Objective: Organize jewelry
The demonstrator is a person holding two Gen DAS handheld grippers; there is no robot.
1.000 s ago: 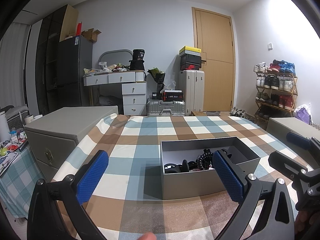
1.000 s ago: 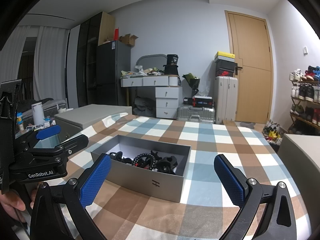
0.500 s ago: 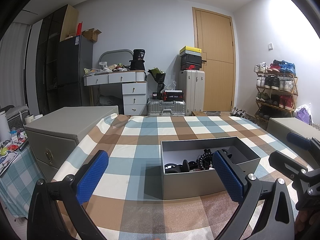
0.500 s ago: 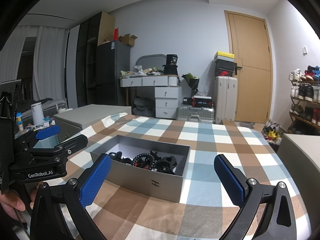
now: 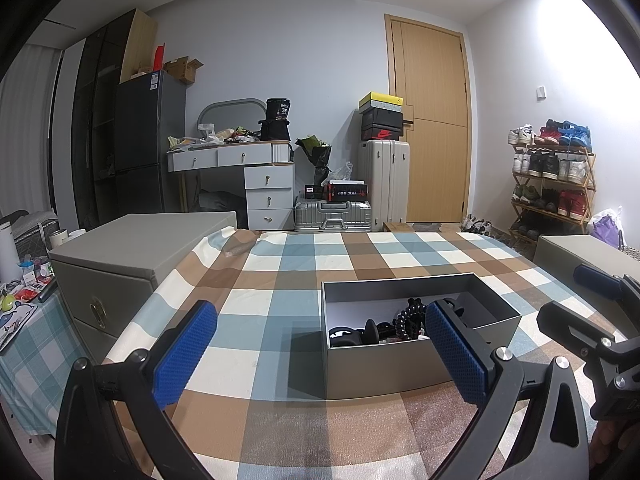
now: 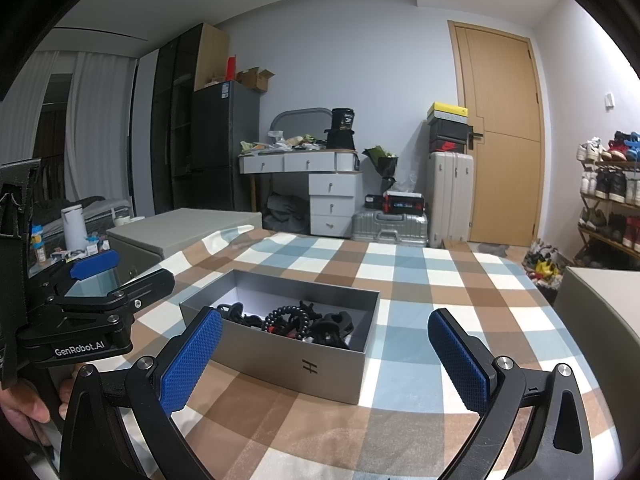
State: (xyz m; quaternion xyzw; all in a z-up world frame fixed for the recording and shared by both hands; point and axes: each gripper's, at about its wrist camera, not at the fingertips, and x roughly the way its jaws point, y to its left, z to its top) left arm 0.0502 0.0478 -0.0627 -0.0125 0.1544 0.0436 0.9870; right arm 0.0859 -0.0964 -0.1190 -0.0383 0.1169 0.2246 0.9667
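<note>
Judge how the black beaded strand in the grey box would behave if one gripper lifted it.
The beaded strand lies in loose curves, so it would probably hang limp. It rests among other dark pieces in the grey box, so it may snag and drag them along. Its round beads look smooth and might slip.

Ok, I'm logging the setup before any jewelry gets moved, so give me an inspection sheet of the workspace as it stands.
Surface: checked tablecloth in blue, brown and cream covers the table.
Job's things: open grey box sits on the cloth; dark beaded bracelet and other black pieces lie tangled inside.
Clutter: nothing seen on the cloth beside the box.
Grippers: left gripper open, empty, short of the box; right gripper open, empty, likewise.
Cables: nothing seen.
Surroundings: grey storage chest at the table's left, shoe rack, suitcases, wooden door.
</note>
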